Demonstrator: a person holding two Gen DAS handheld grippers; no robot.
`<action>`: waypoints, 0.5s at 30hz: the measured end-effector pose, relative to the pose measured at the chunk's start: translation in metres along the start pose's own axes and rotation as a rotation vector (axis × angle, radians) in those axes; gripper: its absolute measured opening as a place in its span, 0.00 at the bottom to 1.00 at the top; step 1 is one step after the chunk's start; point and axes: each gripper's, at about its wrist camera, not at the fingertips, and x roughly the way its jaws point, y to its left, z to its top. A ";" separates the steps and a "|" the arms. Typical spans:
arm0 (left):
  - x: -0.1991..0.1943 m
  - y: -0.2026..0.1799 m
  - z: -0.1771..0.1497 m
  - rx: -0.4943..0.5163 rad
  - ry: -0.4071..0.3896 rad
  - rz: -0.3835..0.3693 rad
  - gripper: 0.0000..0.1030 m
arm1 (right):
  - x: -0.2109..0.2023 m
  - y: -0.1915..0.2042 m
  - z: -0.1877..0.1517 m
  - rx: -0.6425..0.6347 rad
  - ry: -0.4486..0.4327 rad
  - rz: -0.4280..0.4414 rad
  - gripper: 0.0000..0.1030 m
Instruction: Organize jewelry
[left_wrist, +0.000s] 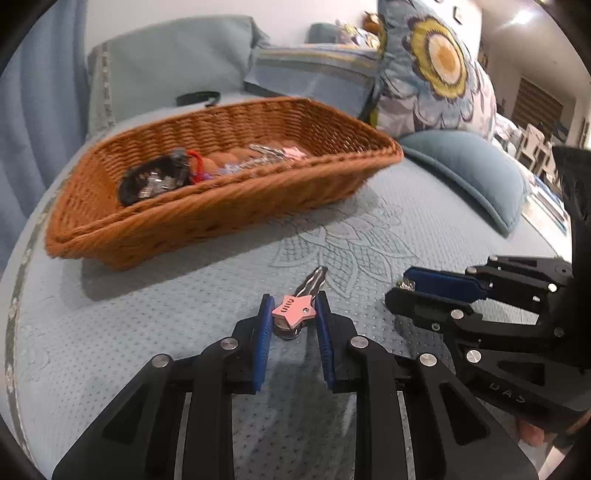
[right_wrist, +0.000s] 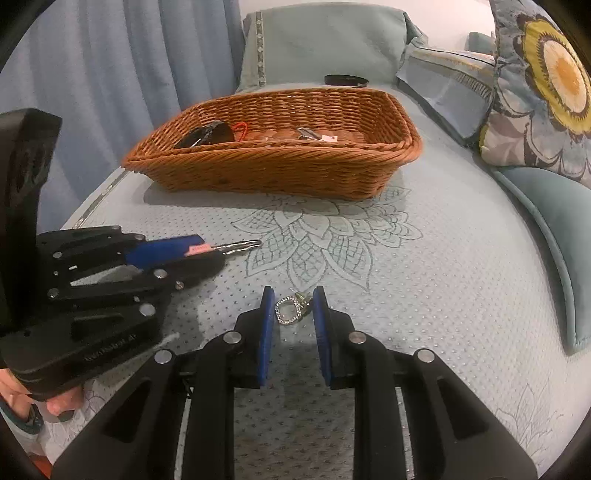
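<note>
Left gripper clamped on a pink star hair clip, pads pressed against both sides, silver prong jutting ahead over the bedspread. Right gripper closed on a small rhinestone earring, held between blue pads just above the quilted flower pattern. Stood side by side, near each other. Behind them sat a wicker basket on the bed, holding a dark bracelet, a red cord and another pink clip.

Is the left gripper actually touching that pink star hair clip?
Touching. In the left wrist view both blue pads of the left gripper press the sides of the pink star hair clip.
</note>
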 end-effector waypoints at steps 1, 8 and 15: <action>-0.004 0.003 -0.001 -0.018 -0.015 -0.003 0.20 | 0.000 0.000 0.000 -0.001 0.000 0.002 0.18; -0.030 0.026 -0.014 -0.141 -0.099 -0.043 0.20 | -0.007 0.001 -0.002 -0.009 -0.032 0.007 0.18; -0.041 0.030 -0.019 -0.167 -0.139 -0.072 0.20 | -0.008 0.002 -0.002 -0.015 -0.036 0.010 0.18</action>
